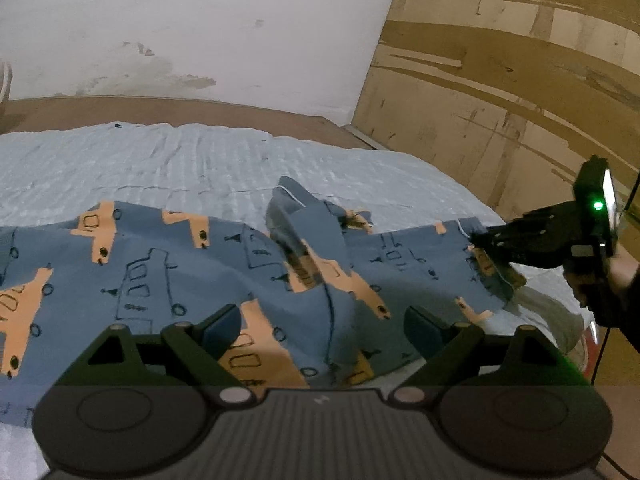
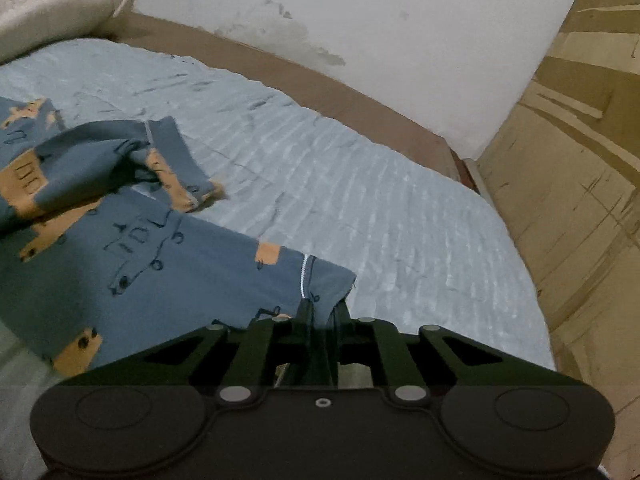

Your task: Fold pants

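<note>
- Currently the pants [image 1: 168, 264], blue with orange and outlined vehicle prints, lie spread and rumpled across the pale blue bedspread [image 1: 180, 160] of a bed.
- One part of the fabric is bunched up into a raised fold [image 1: 304, 220] near the middle of the garment.
- At the bottom of its own view, the left gripper [image 1: 320, 326] has its jaws spread wide; the pants lie under and between the fingers [image 1: 222, 326], and the pads press on nothing.
- Seen from its own camera, the right gripper [image 2: 322, 312] is pinched closed on a hemmed corner of the pants [image 2: 320, 280], next to a line of white stitching.
- From the left view, the same right gripper [image 1: 490, 246] reaches in from the right edge, clamped on the garment's far right corner, with a green light glowing on its body.
- Behind the bed stand a stained white wall [image 1: 200, 20] and brown cardboard panels [image 1: 500, 80]; a cream pillow [image 2: 52, 4] lies at the top left in the right view.
</note>
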